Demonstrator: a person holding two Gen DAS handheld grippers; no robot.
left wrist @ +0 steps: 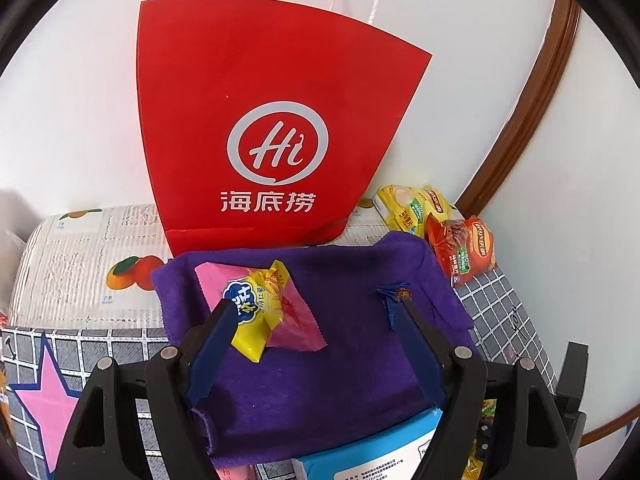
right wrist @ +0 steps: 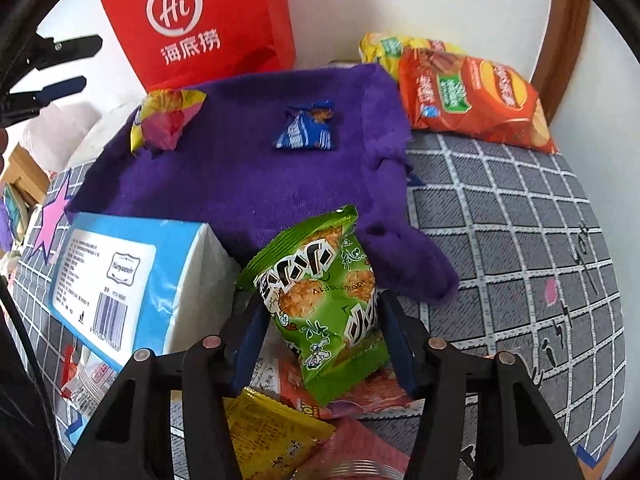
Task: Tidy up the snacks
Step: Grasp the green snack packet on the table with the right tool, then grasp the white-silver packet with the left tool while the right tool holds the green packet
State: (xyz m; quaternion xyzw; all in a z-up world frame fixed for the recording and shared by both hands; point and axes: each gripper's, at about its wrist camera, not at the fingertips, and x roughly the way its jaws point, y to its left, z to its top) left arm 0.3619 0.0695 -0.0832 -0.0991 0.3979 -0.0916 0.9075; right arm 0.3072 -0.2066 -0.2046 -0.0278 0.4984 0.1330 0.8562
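A purple towel (left wrist: 340,320) lies spread on the table, also in the right wrist view (right wrist: 240,176). On it lie a yellow snack packet (left wrist: 260,304) on top of a pink packet (left wrist: 298,320), and a small blue candy packet (left wrist: 394,294), also seen from the right (right wrist: 304,130). My left gripper (left wrist: 316,304) is open above the towel, its left finger beside the yellow packet. My right gripper (right wrist: 320,312) is shut on a green rice-cracker packet (right wrist: 324,304) at the towel's near edge.
A red paper bag (left wrist: 256,132) stands behind the towel against the wall. Orange (right wrist: 472,100) and yellow chip bags (left wrist: 408,208) lie at the back right. A blue tissue pack (right wrist: 120,280) sits left of the right gripper. More packets (right wrist: 272,436) lie under it.
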